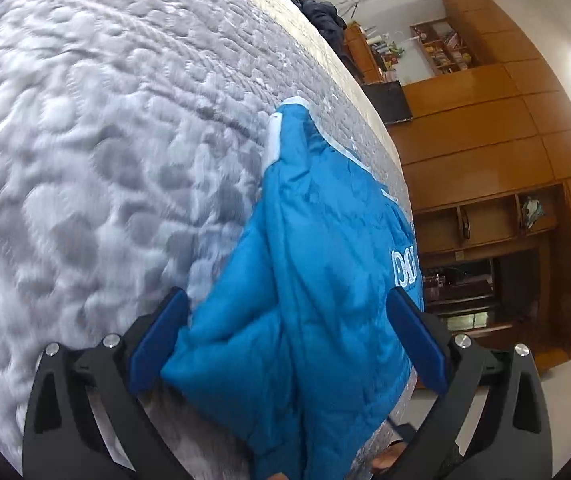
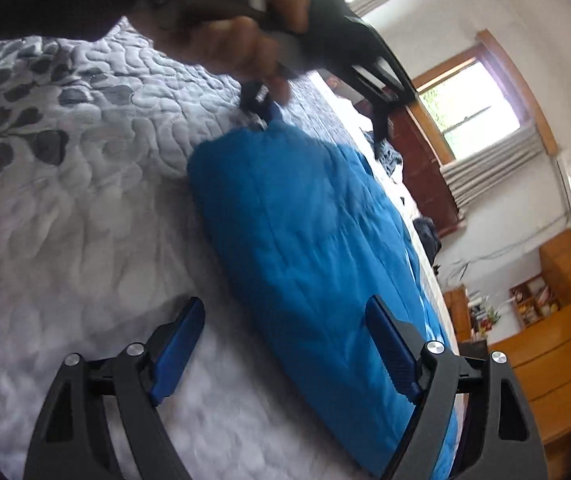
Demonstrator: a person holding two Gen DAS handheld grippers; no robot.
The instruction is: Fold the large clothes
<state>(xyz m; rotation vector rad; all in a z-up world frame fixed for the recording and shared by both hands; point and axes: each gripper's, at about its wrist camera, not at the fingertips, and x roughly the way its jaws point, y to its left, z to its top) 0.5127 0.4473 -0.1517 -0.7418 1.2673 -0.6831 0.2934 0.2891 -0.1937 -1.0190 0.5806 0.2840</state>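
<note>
The blue padded jacket (image 1: 309, 280) is laid near the edge of a bed, on a grey-and-white quilted bedspread (image 1: 85, 160) with a leaf pattern, and is already gathered into a long, narrow bundle. In the left wrist view the left tool (image 1: 289, 344) is seen spread wide, a thick bunch of the jacket lying between its blue pads without being pinched; a fresh grip for the next fold is probably being prepared. In the right wrist view the right tool (image 2: 285, 348) is likewise wide apart and holds nothing, one pad over the bedspread, the other over the jacket's side. At the jacket's far end the left tool is held by a hand (image 2: 241, 36). White lettering (image 1: 403, 270) is printed on the jacket, but it cannot be read.
</note>
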